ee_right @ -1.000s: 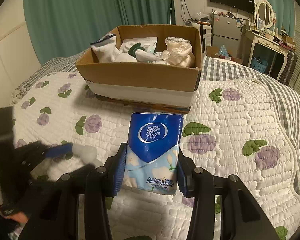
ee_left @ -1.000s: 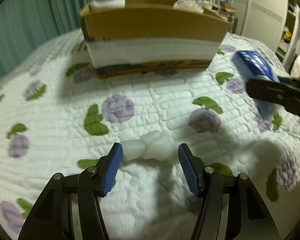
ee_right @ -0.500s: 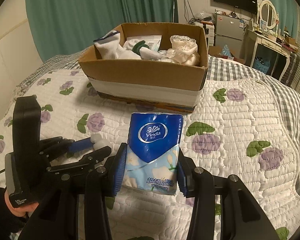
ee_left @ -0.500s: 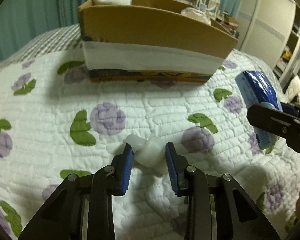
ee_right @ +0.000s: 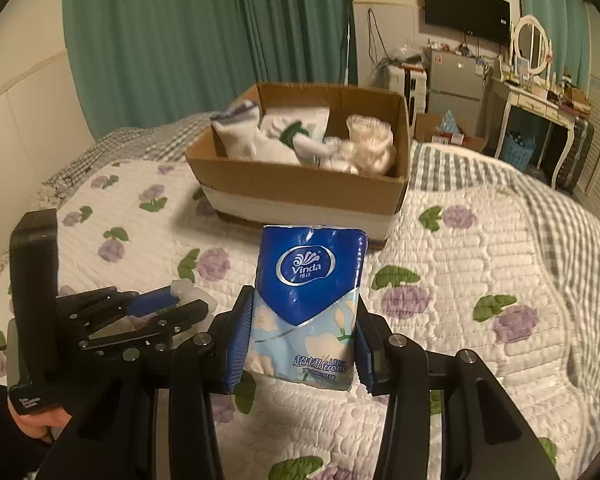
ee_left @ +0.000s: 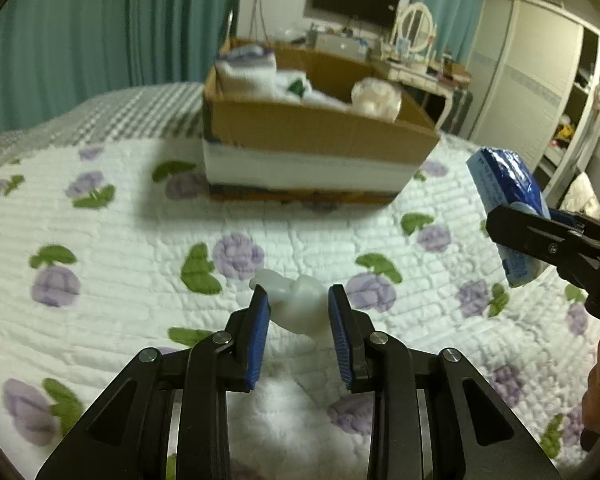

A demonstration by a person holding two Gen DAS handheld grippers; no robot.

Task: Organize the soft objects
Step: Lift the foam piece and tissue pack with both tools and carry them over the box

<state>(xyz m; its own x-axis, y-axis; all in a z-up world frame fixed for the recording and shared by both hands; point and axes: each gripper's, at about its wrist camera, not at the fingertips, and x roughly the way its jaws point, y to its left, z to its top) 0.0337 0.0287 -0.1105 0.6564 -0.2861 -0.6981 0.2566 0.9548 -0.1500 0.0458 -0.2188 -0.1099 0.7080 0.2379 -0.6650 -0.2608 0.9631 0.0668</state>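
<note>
My left gripper [ee_left: 298, 294] has a small white soft lump [ee_left: 304, 308] between its blue pads, which press on it while the jaws are still closing. It is held just above the quilt. In the right wrist view this gripper [ee_right: 188, 300] and the lump [ee_right: 180, 288] sit at lower left. My right gripper [ee_right: 304, 300] is shut on a blue Vinda tissue pack [ee_right: 310, 280], held upright above the bed. From the left wrist view the pack [ee_left: 504, 184] shows at the right edge. An open cardboard box [ee_right: 300, 188] with socks and other soft items stands ahead of both.
The bed carries a white quilt with purple flowers [ee_left: 100, 240] and a grey checked blanket [ee_right: 540, 200] beyond it. Green curtains [ee_right: 180, 40] hang behind. A dresser with a mirror [ee_right: 532, 92] and a small fridge stand at the far right. A person's hand [ee_right: 36, 424] grips the left tool.
The left jaws have closed from wide open onto the white lump and lifted it off the quilt. Both grippers have risen, so the box's inside shows more. The tissue pack stays gripped.
</note>
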